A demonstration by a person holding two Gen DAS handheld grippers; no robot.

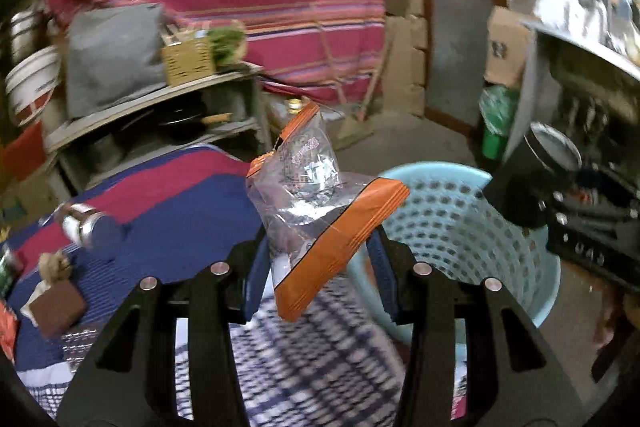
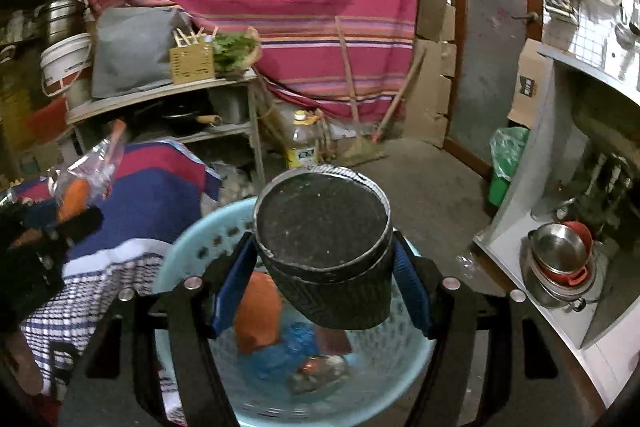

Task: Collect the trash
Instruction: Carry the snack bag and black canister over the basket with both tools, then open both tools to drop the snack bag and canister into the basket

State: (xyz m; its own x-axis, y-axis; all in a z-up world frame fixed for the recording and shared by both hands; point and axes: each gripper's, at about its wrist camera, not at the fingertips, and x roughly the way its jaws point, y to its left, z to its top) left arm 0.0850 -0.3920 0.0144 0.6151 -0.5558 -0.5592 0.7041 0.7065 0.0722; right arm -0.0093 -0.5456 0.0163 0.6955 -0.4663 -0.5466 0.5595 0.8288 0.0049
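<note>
Presently, the hazards and materials are listed one view at a time:

- Left wrist view: the left gripper (image 1: 320, 263) is clamped on a crumpled snack wrapper (image 1: 320, 211), clear film with orange edge bands, held in the air between the striped bedding (image 1: 168, 211) and the basket (image 1: 452, 227)
- Risk: the wrapper is thin, slick and light; judged from its tilt, it could slip through the blue pads (image 1: 256, 275) or drift on release and land on the bedding or the floor instead of in the basket, whose rim lies to the right of the wrapper
- Materials: the basket is pale blue perforated plastic with a rigid round rim; the bedding is soft woven cloth; a shiny metal cylinder (image 1: 84, 223) and a brown block (image 1: 56, 307) lie on it
- Right wrist view: the right gripper (image 2: 324, 283) is closed on a dark ribbed paper cup (image 2: 324, 247), held directly above the basket (image 2: 192, 251), which already contains an orange item (image 2: 256, 315), blue crumpled film and other scraps
- Risk: the cup wall is thin and round; excess squeeze could crush it, and residue may spill if it tips
- Risk: the left gripper (image 2: 60, 223) sits just to the left; both tools converging over one opening could collide
</note>
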